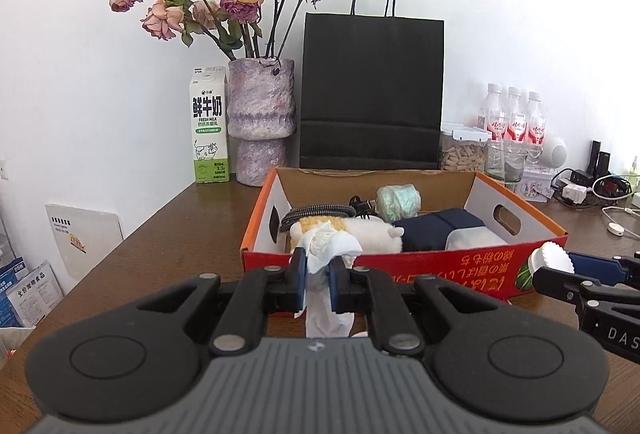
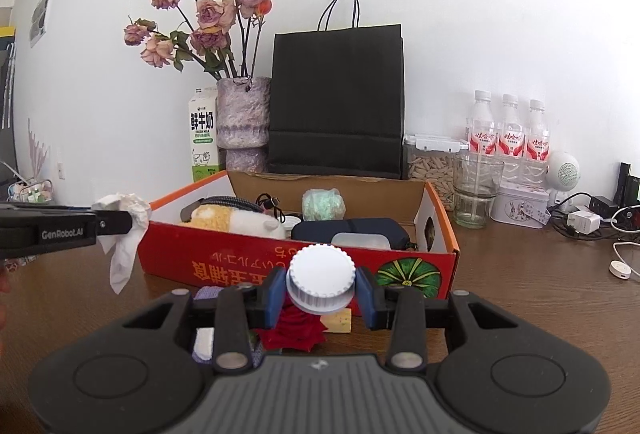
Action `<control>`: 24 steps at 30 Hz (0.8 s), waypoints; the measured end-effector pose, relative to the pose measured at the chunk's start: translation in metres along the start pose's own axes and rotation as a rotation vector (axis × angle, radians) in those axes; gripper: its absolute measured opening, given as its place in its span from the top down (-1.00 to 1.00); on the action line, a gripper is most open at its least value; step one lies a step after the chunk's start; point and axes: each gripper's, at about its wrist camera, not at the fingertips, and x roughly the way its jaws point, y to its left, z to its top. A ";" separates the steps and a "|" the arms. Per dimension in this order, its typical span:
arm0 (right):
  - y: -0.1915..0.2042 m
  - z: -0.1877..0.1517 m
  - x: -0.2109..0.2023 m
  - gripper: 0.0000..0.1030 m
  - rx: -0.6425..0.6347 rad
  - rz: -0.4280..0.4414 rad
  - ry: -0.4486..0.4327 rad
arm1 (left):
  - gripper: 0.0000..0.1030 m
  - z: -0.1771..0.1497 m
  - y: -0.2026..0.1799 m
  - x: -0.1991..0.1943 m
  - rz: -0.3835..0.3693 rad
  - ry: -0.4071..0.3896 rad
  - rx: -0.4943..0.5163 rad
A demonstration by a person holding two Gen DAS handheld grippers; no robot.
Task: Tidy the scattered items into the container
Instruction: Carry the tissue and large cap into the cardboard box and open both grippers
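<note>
- Brown wooden table [image 2: 520,294], set against a white wall.
- At the middle: red cardboard box [image 2: 248,258].
- Behind it: milk carton [image 1: 209,125], purple vase [image 1: 262,121], black paper bag [image 1: 370,93].
- To the right: three bottles [image 2: 508,129], glass [image 2: 476,189], tin [image 2: 520,207], cables (tangled) [image 2: 624,246].
- In front of the box: red rose [image 2: 296,330], yellow block [image 2: 338,320].

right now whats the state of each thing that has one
left gripper: shut on tissue, lifted
right gripper: shut on white cap
box: open, partly filled
black bag: upright
milk carton: upright, closed
glass: upright, empty
</note>
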 end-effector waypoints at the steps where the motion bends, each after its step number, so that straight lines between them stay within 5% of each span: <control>1: 0.000 0.003 0.000 0.29 0.001 0.000 -0.006 | 0.78 0.004 -0.001 0.001 -0.002 -0.008 0.001; 14: 0.005 0.053 0.032 0.29 -0.058 -0.015 -0.103 | 0.78 0.041 -0.021 0.033 -0.037 -0.080 -0.023; 24: 0.002 0.058 0.096 0.29 -0.028 0.006 -0.091 | 0.78 0.046 -0.018 0.088 -0.015 -0.058 -0.025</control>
